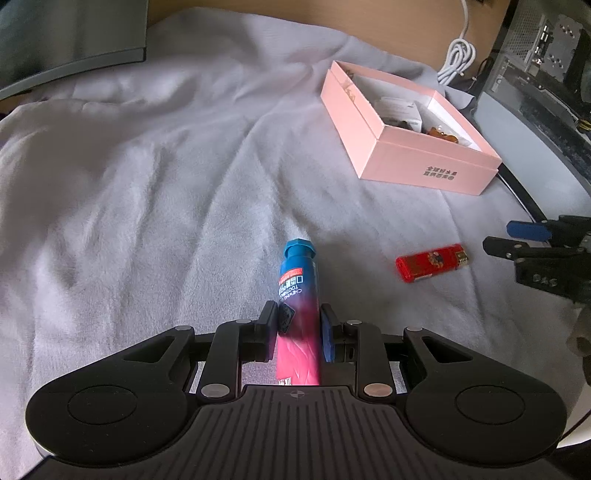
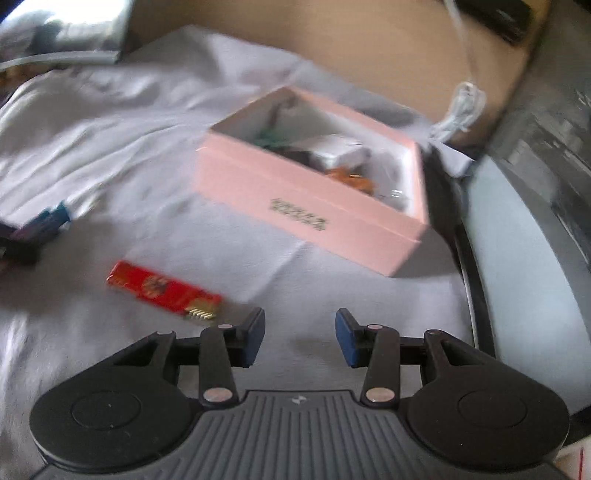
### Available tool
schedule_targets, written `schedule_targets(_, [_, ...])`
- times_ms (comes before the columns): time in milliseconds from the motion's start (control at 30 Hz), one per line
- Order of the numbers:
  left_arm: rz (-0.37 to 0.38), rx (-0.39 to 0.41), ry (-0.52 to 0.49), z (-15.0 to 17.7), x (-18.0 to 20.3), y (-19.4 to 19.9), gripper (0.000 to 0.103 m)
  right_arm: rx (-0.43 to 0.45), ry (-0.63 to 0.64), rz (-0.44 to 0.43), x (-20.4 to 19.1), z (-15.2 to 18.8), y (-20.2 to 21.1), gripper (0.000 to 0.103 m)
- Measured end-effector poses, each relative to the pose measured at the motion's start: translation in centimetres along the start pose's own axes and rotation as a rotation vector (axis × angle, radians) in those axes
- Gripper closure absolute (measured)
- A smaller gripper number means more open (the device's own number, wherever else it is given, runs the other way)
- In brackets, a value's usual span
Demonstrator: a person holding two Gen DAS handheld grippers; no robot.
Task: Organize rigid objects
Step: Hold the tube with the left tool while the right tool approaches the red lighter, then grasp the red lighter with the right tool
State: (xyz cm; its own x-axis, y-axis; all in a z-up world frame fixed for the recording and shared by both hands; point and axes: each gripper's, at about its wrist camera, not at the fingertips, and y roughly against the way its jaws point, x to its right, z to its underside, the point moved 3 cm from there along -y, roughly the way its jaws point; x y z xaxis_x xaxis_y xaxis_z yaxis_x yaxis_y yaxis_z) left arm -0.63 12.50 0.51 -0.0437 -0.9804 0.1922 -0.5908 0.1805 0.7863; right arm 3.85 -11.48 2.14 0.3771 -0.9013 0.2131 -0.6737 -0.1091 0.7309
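- The left claw [image 1: 299,325] pinches a toothpaste tube [image 1: 298,295], pads pressed against either side of its pink lower body.
- The tube points away from the camera, its blue cap [image 1: 299,248] at the far end over the grey blanket [image 1: 147,192]; whether the cap touches the cloth cannot be told.
- A red lighter [image 1: 430,263] lies flat on the blanket to the right of the tube, apart from it, metal end toward the right claw [image 1: 517,240].
- In the left wrist view the right claw reaches in from the right edge, 1 blue pad showing, near the lighter's metal end but not touching it.
- The right wrist view is blurred; there the right claw [image 2: 300,338] is spread with nothing between its 2 blue pads [image 2: 255,339].
- In that view the lighter [image 2: 164,290] lies just ahead and left of the left finger, metal end nearest the claw.
- An open pink box [image 1: 388,147] sits on the blanket beyond the lighter, with printed characters on its near wall.
- Inside the pink box [image 2: 295,206] are a small white carton [image 2: 340,153], an orange item [image 2: 352,179] and other dark things too blurred to name.
- A coiled white cable [image 1: 458,59] lies past the box on the tan bench [image 1: 295,11].
- A computer case [image 1: 546,55] stands at the right edge.
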Motion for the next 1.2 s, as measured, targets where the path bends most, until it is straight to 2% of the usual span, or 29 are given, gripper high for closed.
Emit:
schedule_targets(100, [-0.012,0.003,-0.024,0.1,0.3,0.0,0.075,-0.015,-0.070,-0.104,0.2,0.2,0.5,0.055])
schedule_targets(200, [-0.025,0.015,-0.051,0.4,0.5,0.1,0.075,-0.012,-0.089,-0.179,-1.5,0.5,1.0,0.047])
schedule_targets(233, [-0.027,0.019,-0.053,0.4,0.6,0.1,0.075,-0.010,-0.092,-0.200,-2.2,0.5,1.1,0.043])
schedule_targets(300, [-0.022,0.021,-0.047,0.5,0.4,0.1,0.075,-0.007,-0.094,-0.215,-3.9,0.3,0.9,0.042])
schedule_targets(433, [-0.004,0.019,-0.016,0.3,0.1,0.2,0.075,0.024,-0.079,-0.174,-6.7,-0.4,0.3,0.042])
schedule_targets(567, [0.002,0.026,-0.025,0.5,0.0,0.2,0.075,0.050,-0.052,-0.047,-8.4,-0.7,-0.8,0.036])
schedule_targets(600, [0.007,0.027,-0.031,0.6,-0.1,0.3,0.075,0.054,-0.052,-0.018,-8.5,-0.7,-1.0,0.033])
schedule_targets(667, [0.016,0.031,-0.033,0.7,-0.2,0.3,0.075,0.062,-0.097,0.024,-7.9,-0.3,-1.2,0.017])
schedule_targets(800, [0.040,0.036,-0.031,0.8,-0.6,0.4,0.075,0.012,-0.291,-0.042,-5.7,0.0,-2.1,0.013])
schedule_targets(1100, [0.064,0.052,-0.052,0.9,-0.9,0.6,0.074,-0.020,-0.410,-0.021,-7.0,-0.8,-2.0,0.013])
schedule_targets(1200, [0.063,0.049,-0.054,0.9,-0.8,0.5,0.074,-0.035,-0.463,0.015,-7.4,-1.4,-2.4,0.013])
